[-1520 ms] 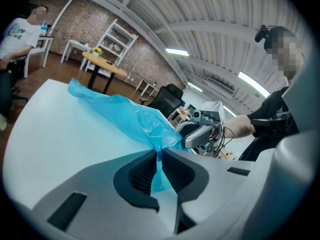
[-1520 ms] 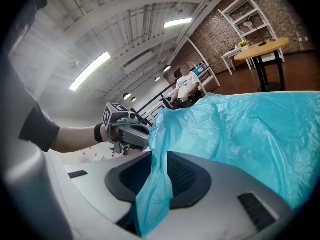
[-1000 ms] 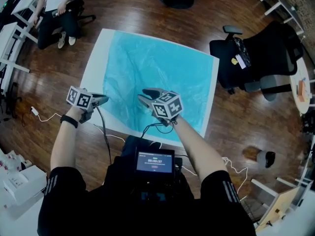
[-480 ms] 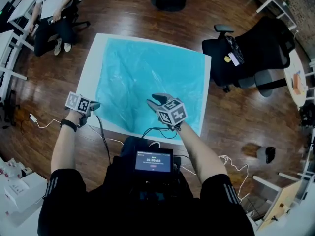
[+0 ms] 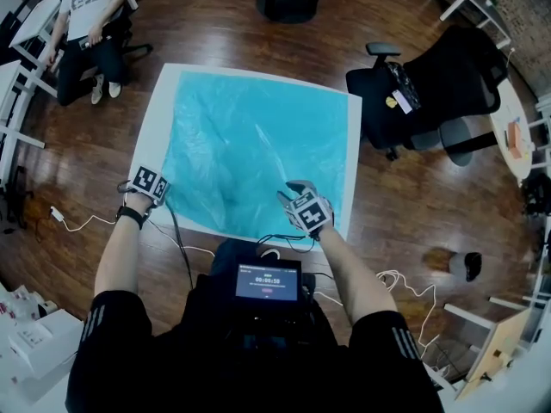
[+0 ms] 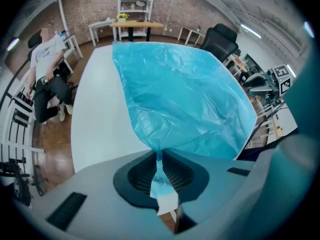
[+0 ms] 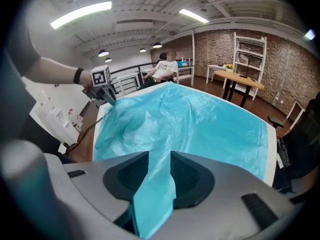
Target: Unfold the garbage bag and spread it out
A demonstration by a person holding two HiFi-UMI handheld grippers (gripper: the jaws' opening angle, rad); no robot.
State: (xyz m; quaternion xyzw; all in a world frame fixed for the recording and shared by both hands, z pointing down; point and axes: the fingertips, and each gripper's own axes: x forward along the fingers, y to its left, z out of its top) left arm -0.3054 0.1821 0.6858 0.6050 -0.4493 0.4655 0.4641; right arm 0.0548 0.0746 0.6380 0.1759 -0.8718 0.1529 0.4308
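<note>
Blue garbage bag [image 5: 258, 144] spread on white surface [image 5: 164, 101], left tool [image 5: 157, 193] clamped on near-left corner, right tool [image 5: 293, 194] holding a fold, apparently near-right edge

Bag [image 5: 258, 144] lies on table [image 5: 157, 114], covering most of top; bare strip of table on my left. Left gripper [image 5: 151, 189] at bag's near-left corner, right gripper [image 5: 297, 194] at near-right edge, bag between jaws of each. Chair [image 5: 439, 84] right of table. Seated person [image 5: 86, 15] beyond far-left corner. Pedestal base [image 5: 288, 5] behind far edge.
</note>
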